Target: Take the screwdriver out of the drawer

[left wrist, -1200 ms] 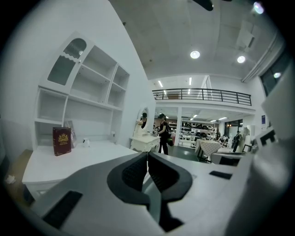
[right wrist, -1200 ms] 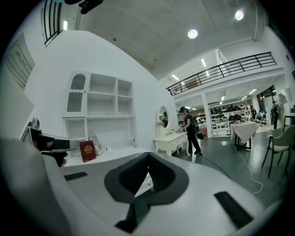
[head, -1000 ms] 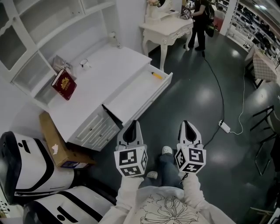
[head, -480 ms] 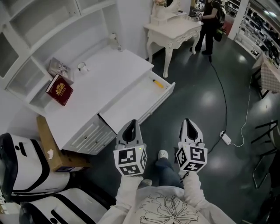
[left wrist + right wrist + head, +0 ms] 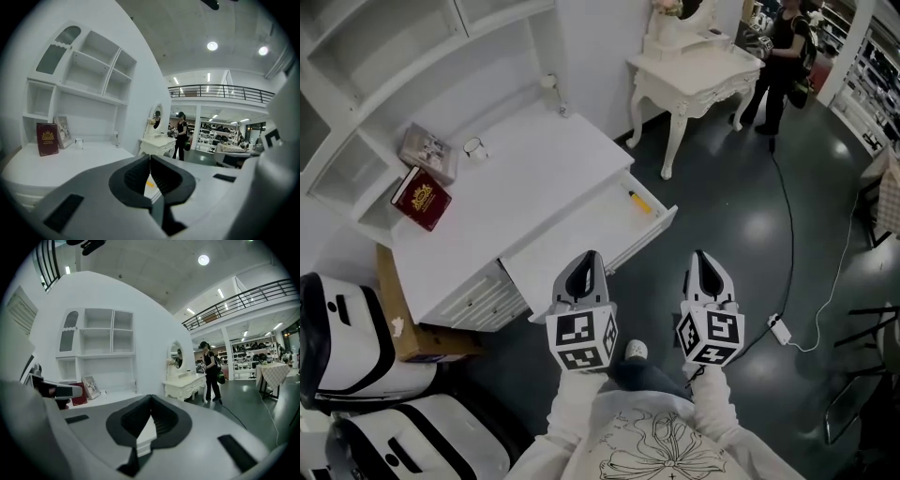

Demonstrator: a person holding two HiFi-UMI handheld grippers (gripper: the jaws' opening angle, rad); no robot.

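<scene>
Yellow-handled screwdriver [image 5: 639, 201] lies at far end of open drawer [image 5: 572, 246]; left gripper [image 5: 585, 262] & right gripper [image 5: 703, 260] both closed, empty, well short, so get nearer, then open one jaw-pair over the handle.

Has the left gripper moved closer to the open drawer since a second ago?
Yes. The left gripper now overlaps the drawer front edge, nearer the screwdriver.

bright ceiling spotlights [image 5: 212, 45], glare on dark floor [image 5: 757, 228], fisheye bending, black corners
</scene>
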